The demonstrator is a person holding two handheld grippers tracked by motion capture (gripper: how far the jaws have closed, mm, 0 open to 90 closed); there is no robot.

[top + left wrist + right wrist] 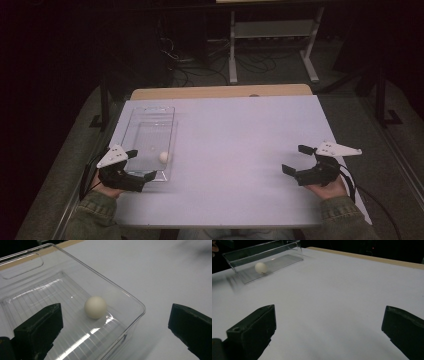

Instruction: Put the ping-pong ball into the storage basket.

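left gripper (141, 165): jaws wide apart, nothing between them; straddles the near right corner of the clear bin, one jaw over the inside, the other outside the wall (left gripper view shows this best).
clear bin (172, 131): long see-through plastic tray, ribbed floor, handle cutout at the far end; sits on the left part of the table, long side running away from the person.
ball (163, 157): small white ball, the one thing in the bin; rests on the bin floor near the near right corner, just beside the right wall (117, 291), apart from both jaws.
table (240, 140): white top, bare across the middle and right.
right gripper (298, 160): jaws spread, holding nothing; hovers over bare table at the right, well apart from the bin; in its own view the ball (260, 267) and bin (274, 250) sit far off at upper left.
step in hand (my read): left gripper going for the ball in the bin.
how to do it well: shift the gripper left so both jaws clear the wall and drop inside the bin; centre the ball between them, go low toward the floor, close slowly (round and light, likely to roll or squirt out).
risk: outer jaw catching the rim and shoving the bin.
right gripper job: could steady the bin if it slides.
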